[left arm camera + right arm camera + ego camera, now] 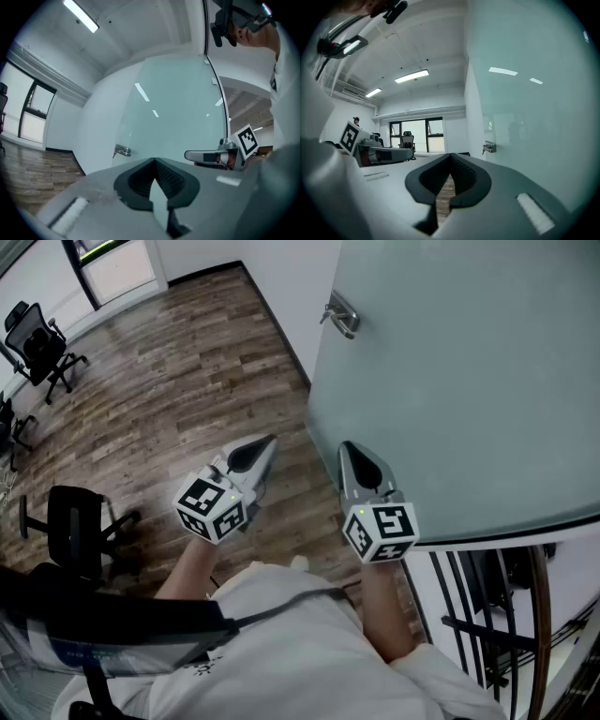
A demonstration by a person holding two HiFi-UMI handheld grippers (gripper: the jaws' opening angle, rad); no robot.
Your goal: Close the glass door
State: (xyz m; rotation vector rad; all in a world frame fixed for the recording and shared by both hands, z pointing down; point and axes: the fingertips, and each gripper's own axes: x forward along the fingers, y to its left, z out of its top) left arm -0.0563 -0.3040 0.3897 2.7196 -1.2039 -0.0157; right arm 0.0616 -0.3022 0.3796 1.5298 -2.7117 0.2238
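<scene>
Person's white top point(281, 643), nearest the camera; both forearms reach forward from it.

Left gripper point(266, 443), held level over the wood floor point(169, 381); jaws closed tip to tip, nothing between them; marker cube at its rear.

Right gripper point(348, 448), level, beside the left one and apart from it; jaws closed, empty; its tips lie just beside the lower part of the glass door point(469, 381); contact cannot be told.

Black railing point(487, 606), at the lower right, below the door's edge.

Glass door, frosted pale green, fills the right side and stands swung away from the white wall.

Door handle point(342, 315), metal lever, on the door's far edge.

Office chair point(37, 338), black, far left.
</scene>
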